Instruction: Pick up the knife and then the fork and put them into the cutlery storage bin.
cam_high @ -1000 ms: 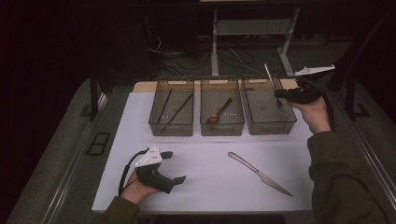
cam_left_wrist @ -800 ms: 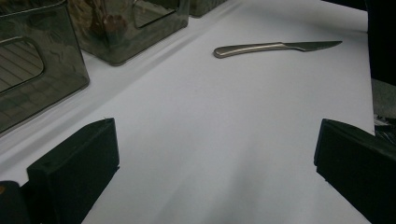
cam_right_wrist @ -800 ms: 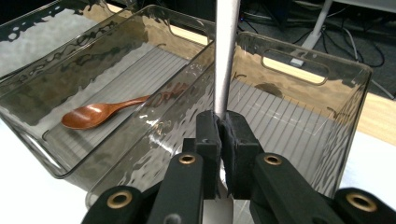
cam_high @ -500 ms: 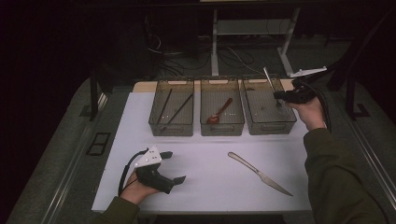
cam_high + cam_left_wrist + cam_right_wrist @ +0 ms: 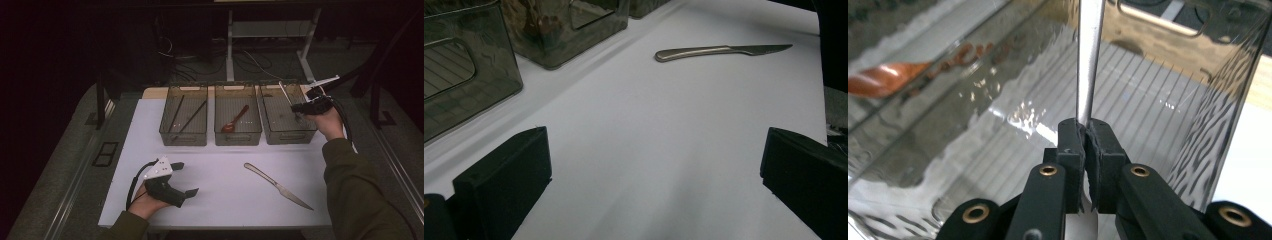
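- my left gripper point(image 5: 186, 178) rests on the white mat point(image 5: 220, 195), jaws wide apart and holding nothing, parked out of the way.
- left bin point(image 5: 183, 139) has chopsticks, middle bin point(image 5: 238, 137) a red spoon point(image 5: 234, 121).
- the knife point(image 5: 277, 185) lies loose on the mat, probably next.
- my right gripper point(image 5: 1084, 142) is clamped on a metal utensil point(image 5: 1089, 60) over the right bin point(image 5: 287, 136), likely 1 drop away; its wall stands close.

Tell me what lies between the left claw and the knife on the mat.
Nothing: in the left gripper view, bare white mat runs from the open left claw to the knife. The high view agrees.
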